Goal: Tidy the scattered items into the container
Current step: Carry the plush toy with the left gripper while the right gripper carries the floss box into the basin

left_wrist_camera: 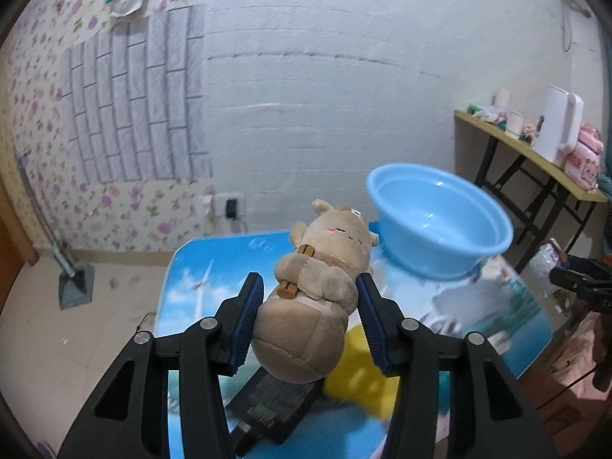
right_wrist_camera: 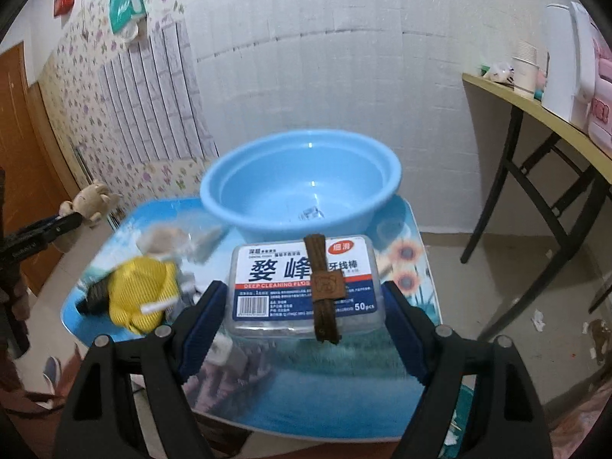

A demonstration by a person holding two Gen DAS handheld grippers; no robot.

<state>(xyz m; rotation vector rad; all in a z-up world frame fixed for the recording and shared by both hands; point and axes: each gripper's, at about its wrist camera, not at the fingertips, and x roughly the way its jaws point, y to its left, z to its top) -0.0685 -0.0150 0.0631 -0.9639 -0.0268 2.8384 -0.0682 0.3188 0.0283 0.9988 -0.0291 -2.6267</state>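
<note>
The left gripper (left_wrist_camera: 309,313) clamped a plush toy (left_wrist_camera: 317,298) above the table (right_wrist_camera: 344,394), short of the blue basin (right_wrist_camera: 302,179). The right gripper (right_wrist_camera: 302,321) squeezed a floss-pick box (right_wrist_camera: 306,287) near the basin; its slick plastic looked liable to slip free.

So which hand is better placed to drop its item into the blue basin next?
Probably the right gripper: its floss box sits directly before the blue basin. The left gripper holds the plush toy off to the basin's side.
</note>
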